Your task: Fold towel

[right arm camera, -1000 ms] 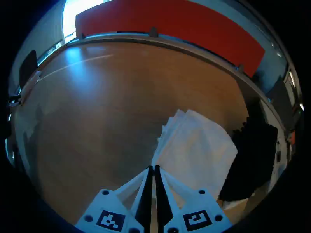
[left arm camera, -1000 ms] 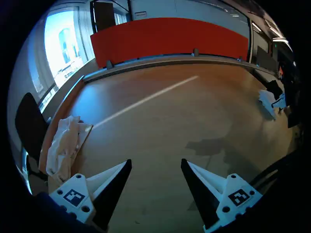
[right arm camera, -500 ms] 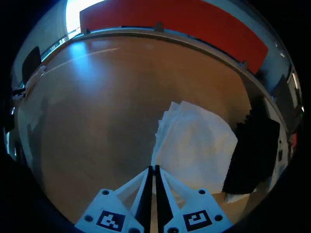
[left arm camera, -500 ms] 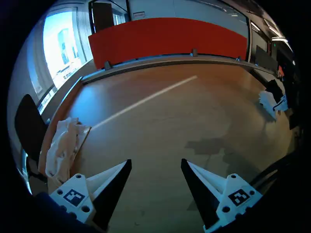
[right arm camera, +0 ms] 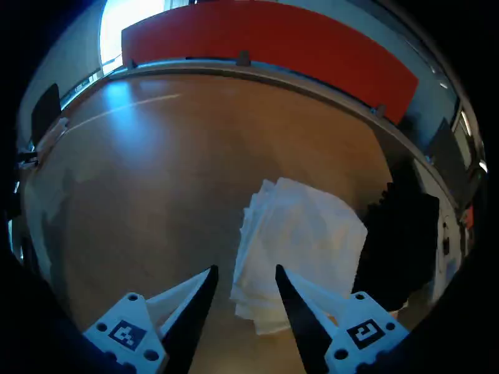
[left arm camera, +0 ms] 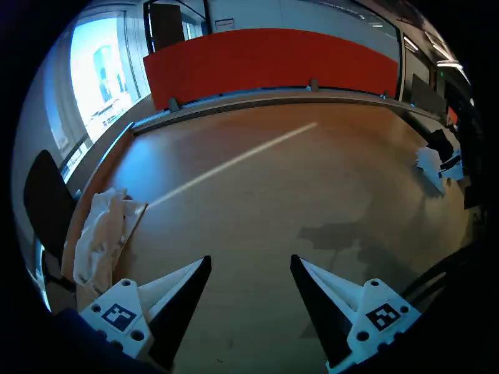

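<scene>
Left gripper (left arm camera: 251, 265) and right gripper (right arm camera: 245, 274) jaws spread wide, empty; folded towel (right arm camera: 302, 234) lower right, broad open counter (right arm camera: 143, 187) leftward.

Daylight comes from the window (left arm camera: 100, 81) at far left of the left gripper view, blown out to white-blue, with a pale streak (left arm camera: 237, 159) across the wooden counter (left arm camera: 262, 206) and soft grey shadows (left arm camera: 334, 238) nearer right. In the right gripper view a bluish sheen (right arm camera: 128, 106) glazes the counter and the white towel (right arm camera: 299, 243) reads bright. Straight edges bow and dim toward the rims
</scene>
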{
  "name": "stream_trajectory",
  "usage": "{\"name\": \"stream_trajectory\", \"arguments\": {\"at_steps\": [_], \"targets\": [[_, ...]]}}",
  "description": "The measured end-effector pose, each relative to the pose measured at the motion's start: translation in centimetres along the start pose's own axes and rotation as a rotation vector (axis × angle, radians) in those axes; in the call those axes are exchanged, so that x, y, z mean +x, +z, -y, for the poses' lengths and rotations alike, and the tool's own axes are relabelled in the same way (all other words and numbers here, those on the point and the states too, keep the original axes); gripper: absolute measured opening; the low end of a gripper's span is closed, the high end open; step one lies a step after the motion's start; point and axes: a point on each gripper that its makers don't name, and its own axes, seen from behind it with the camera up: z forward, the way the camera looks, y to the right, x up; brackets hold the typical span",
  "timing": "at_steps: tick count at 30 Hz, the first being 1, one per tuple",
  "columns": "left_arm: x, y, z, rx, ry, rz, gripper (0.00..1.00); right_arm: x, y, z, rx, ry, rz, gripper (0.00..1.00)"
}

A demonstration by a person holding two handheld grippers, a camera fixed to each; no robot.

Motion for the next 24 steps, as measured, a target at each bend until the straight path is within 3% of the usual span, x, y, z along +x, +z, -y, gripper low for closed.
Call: {"name": "stream_trajectory", "arguments": {"at_steps": [10, 24], "targets": [[0.7, 0.2, 0.0, -0.003, 0.0, -0.01, 0.94, 0.9, -0.6, -0.8, -0.024, 0.069, -0.049, 0.93], [2.0, 0.7, 0.0, -0.01, 0.0, -0.027, 0.94, 3.5, -2.8, -2.2, -0.076, 0.157, -0.182, 0.94]]}}
